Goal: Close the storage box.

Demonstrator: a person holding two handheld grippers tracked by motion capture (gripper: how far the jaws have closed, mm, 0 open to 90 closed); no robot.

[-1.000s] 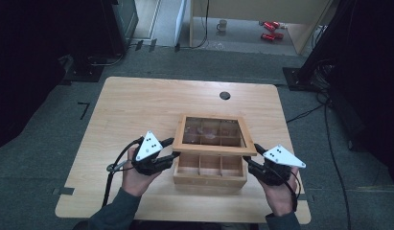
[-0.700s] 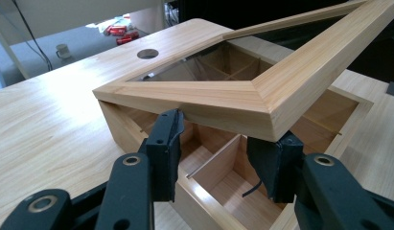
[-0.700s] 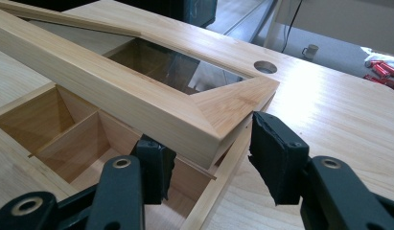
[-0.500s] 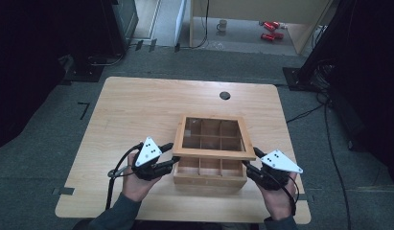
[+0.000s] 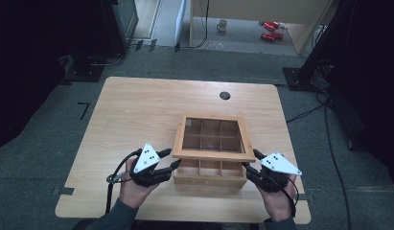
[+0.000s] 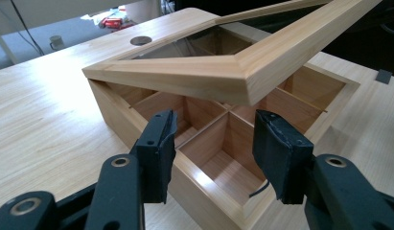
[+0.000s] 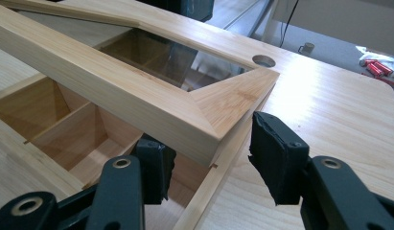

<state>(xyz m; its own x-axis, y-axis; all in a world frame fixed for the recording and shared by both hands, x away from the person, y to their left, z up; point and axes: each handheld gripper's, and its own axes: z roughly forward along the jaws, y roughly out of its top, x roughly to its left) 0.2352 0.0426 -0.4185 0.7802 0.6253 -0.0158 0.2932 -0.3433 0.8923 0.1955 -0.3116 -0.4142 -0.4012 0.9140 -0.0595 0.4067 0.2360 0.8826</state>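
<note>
A wooden box with several compartments sits on the table, near its front edge. Its glass-paned lid is tilted, front edge raised off the base. My left gripper is open at the box's front left corner; in the left gripper view its gripper straddles the box wall under the lid corner. My right gripper is open at the front right corner. In the right gripper view one jaw of that gripper lies beneath the lid corner, the other outside it.
The light wooden table has a round cable hole behind the box. Its front edge runs just under the person's hands. On the floor beyond stand a mug and red items.
Both hands have drifted slightly toward the table's near edge. The lid stays raised at about the same tilt.
</note>
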